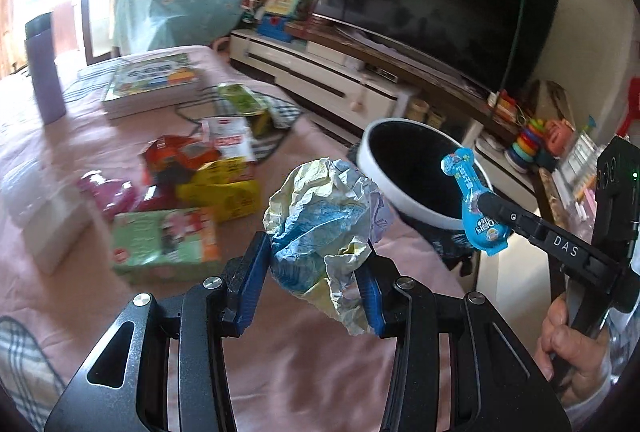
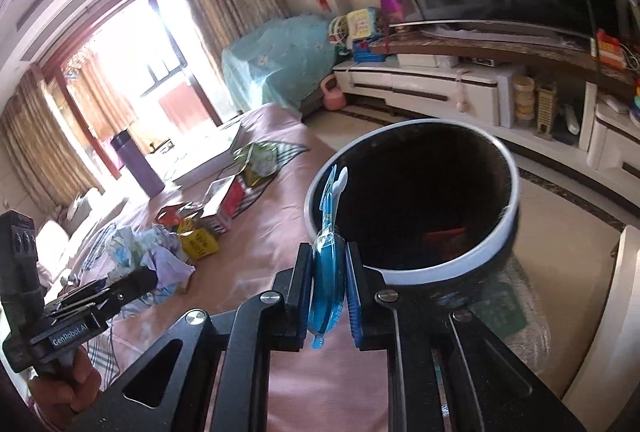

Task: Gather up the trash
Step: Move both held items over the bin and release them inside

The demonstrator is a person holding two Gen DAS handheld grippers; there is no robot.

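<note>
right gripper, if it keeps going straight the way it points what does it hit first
Probably the trash bin: the right gripper, shut on the blue wrapper, points at the bin's near white rim and dark opening. Nothing shows between them, though depth is hard to judge.

Pale yellow, blue and white are being shown by the crumpled paper [image 1: 324, 216]; bright blue by the wrapper [image 2: 329, 274]; white rim, black inside by the bin [image 2: 416, 274]; pink by the tablecloth [image 1: 316, 360].

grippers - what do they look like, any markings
Both grippers, left and right, are black metal linkages with silver bolts and ribbed blue pads. White lettering on the sides: "DAS" on the right, "GenRobot.AI" on the left. A green light glows on the right one's body.
</note>
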